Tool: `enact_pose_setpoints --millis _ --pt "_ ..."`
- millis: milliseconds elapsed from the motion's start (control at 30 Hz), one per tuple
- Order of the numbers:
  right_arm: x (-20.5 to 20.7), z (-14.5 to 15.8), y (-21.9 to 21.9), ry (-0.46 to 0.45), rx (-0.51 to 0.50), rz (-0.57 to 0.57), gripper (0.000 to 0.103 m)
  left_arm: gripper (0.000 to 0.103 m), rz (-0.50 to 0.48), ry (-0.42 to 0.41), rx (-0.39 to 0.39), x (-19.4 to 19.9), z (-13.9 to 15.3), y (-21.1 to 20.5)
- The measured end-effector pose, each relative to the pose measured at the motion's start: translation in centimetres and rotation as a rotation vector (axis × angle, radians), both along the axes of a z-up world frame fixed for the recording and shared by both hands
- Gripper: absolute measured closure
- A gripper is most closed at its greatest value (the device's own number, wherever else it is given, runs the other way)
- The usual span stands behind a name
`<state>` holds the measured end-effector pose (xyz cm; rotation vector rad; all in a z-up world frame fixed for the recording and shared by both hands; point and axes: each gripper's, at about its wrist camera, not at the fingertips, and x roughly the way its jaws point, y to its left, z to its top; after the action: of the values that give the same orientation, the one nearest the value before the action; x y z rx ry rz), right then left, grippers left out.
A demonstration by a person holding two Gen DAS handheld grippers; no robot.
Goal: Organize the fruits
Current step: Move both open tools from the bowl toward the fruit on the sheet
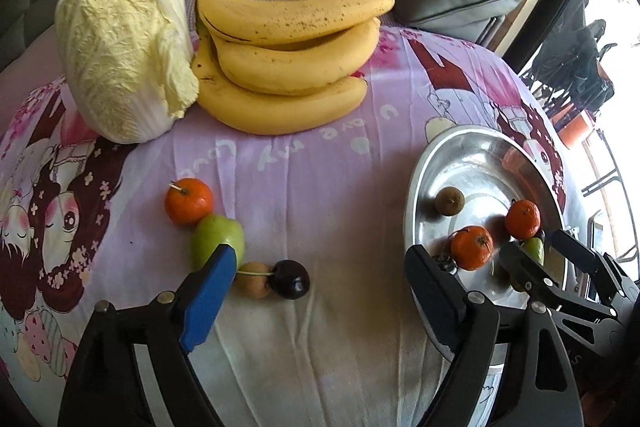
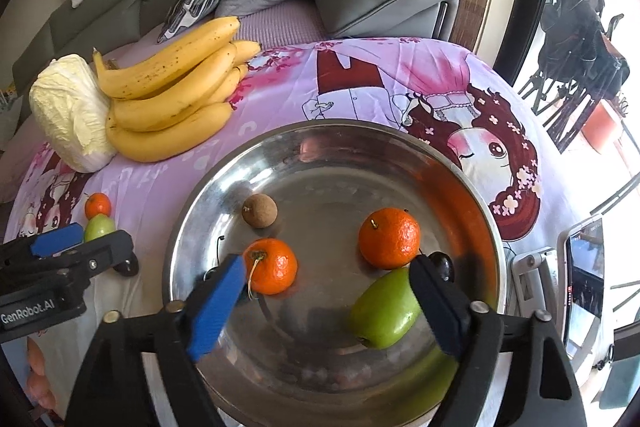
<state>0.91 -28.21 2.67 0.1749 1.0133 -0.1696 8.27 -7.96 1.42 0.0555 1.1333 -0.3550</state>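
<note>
Fruit sorting: steel tray (image 2: 192, 211) on cartoon cloth (image 1: 320, 167).
Left gripper (image 1: 320, 267) and right gripper (image 2: 328, 279) are both gaping wide, gripping nothing.

The left wrist view looks steeply down, close over the cartoon-print cloth (image 1: 320, 167), with the steel bowl (image 1: 416, 195) at its right edge. The right wrist view hangs nearer, above that bowl (image 2: 192, 211). Both share the bananas (image 1: 288, 59) (image 2: 172, 95), napa cabbage (image 1: 120, 47) (image 2: 68, 111) and, probably, the same tangerines
</note>
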Motion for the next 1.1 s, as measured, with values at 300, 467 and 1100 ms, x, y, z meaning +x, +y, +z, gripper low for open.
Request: enact_pose_setpoints --millis 300,467,1100 --pt "0.0 -0.2 -0.3 -0.001 0.004 -0.019 0.005 0.004 0.030 -0.016 0.021 0.1 -0.3 1.1" --pt "0.0 -0.1 -0.1 -0.008 -0.002 -0.016 0.000 0.004 0.052 -0.022 0.022 0.2 -0.2 1.8" --pt "0.2 1.2 2.8 -0.137 0.040 0.054 0.000 0.004 0.091 -0.127 -0.008 0.2 1.2 4.3"
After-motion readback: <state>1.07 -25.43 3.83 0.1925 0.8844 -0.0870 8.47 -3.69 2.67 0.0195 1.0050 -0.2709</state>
